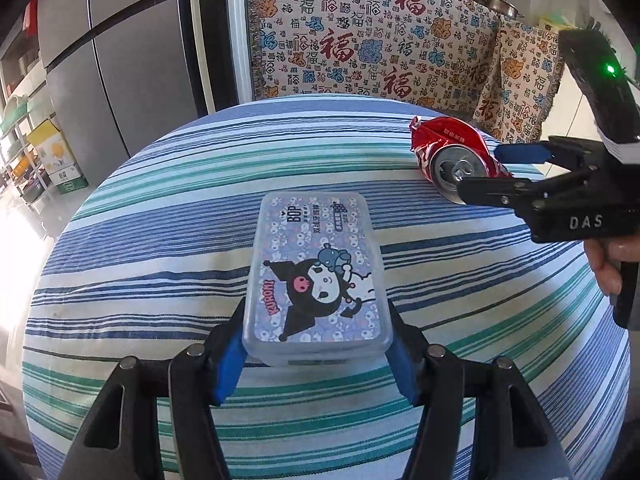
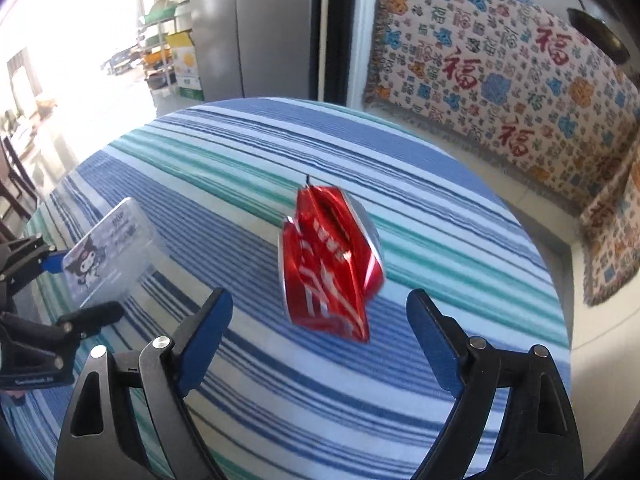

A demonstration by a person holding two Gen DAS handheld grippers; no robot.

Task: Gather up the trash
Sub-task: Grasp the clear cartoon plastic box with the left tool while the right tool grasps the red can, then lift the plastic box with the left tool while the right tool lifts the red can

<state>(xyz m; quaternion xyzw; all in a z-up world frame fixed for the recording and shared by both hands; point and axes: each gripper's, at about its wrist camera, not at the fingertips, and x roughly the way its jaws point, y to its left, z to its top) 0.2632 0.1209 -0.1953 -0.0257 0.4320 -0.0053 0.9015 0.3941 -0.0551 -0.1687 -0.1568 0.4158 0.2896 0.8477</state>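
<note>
My left gripper (image 1: pixel 318 344) is shut on a clear plastic box (image 1: pixel 316 276) with a Kuromi cartoon lid, gripping its near end over the striped table (image 1: pixel 140 240). The box also shows in the right wrist view (image 2: pixel 108 256), held by the left gripper (image 2: pixel 76 284). A crushed red soda can (image 2: pixel 328 268) lies on the table ahead of my right gripper (image 2: pixel 320 324), which is open with the can just beyond its fingertips. In the left wrist view the can (image 1: pixel 452 152) lies at the far right, with the right gripper (image 1: pixel 480 172) open around its end.
The round table has a blue, green and white striped cloth (image 2: pixel 400 380). A sofa with a patterned throw (image 1: pixel 360 40) stands behind it. A grey fridge (image 1: pixel 120 60) stands at the left. Shelves and boxes (image 1: pixel 52 156) are at the far left.
</note>
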